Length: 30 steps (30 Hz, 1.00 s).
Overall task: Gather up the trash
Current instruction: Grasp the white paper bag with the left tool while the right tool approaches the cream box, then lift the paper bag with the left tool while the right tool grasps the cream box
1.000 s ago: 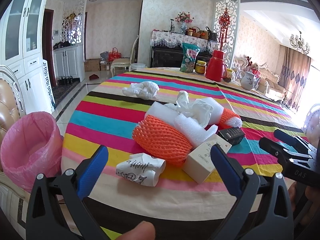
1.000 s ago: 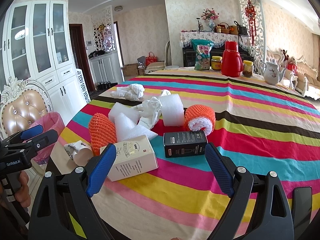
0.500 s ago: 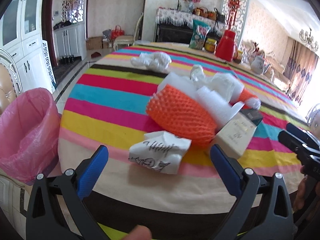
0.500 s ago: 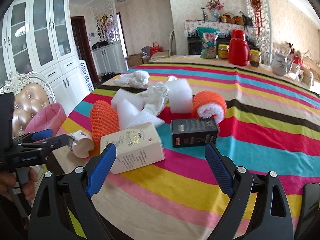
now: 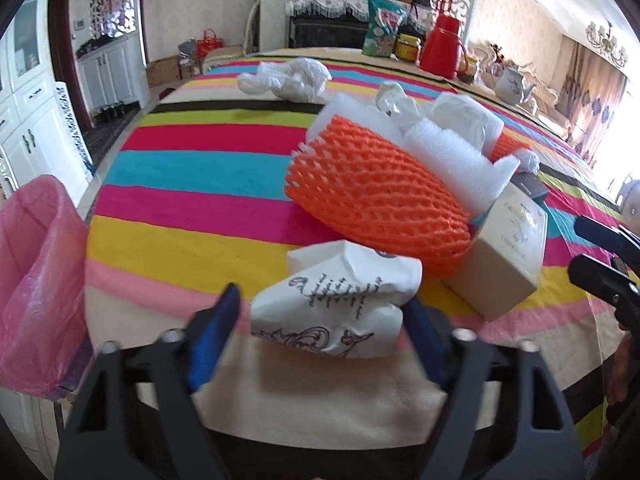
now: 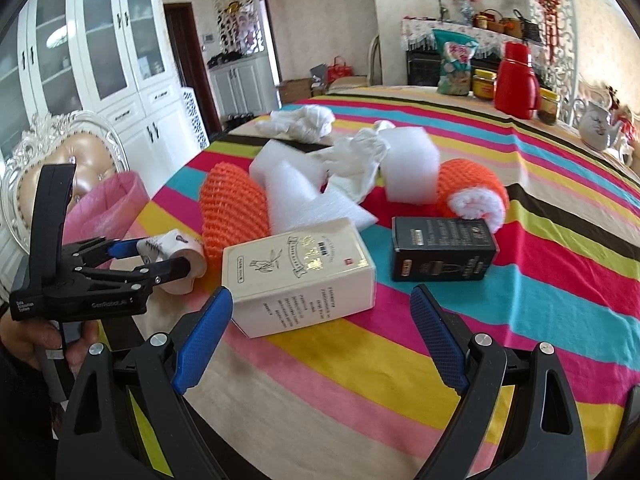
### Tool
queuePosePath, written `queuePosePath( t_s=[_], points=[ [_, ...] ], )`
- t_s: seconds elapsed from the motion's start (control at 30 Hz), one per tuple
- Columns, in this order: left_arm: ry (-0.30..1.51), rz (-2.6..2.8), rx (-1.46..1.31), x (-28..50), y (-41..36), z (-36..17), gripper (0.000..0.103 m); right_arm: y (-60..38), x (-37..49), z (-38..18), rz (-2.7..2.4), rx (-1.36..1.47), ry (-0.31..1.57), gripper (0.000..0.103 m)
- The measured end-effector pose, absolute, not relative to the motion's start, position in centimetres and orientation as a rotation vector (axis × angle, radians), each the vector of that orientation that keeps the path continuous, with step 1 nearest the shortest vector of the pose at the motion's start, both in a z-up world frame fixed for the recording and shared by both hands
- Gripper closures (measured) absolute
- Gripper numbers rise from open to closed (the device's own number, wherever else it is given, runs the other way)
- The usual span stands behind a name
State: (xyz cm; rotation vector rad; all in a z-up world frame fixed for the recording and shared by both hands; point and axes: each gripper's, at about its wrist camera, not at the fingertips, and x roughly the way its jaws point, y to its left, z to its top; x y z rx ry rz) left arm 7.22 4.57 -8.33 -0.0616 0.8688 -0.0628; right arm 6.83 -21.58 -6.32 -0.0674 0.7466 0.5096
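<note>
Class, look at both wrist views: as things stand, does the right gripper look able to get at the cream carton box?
Probably yes. The right gripper is open, and the cream carton box lies just ahead of its fingers on the striped tablecloth with nothing between. The black box lies beside it, apart, out of the way.

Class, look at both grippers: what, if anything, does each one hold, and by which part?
The left gripper is closing around the crushed paper cup, across its sides; a firm grip cannot yet be told. The right gripper holds nothing, open before the white box.
</note>
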Motion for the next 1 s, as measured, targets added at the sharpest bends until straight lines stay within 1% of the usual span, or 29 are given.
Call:
queuePosePath(
  t_s=[0.2, 0.43, 1.0],
  points=[
    [0.867, -0.086, -0.087, 7.1, 4.7, -8.2, 0.037, -19.5, 7.4, -6.3, 0.555, -0.131, 0.751, 0.018],
    [0.837, -0.103, -0.108, 6.2, 4.6, -7.4, 0.037, -17.7, 8.2, -6.1, 0.607, -0.208, 0.752, 0.018],
    [0.794, -0.116, -0.128, 5.2, 4.7, -5.8, 0.037, -17.2, 9.0, -6.8, 0.603, -0.268, 0.764, 0.017]
  ],
)
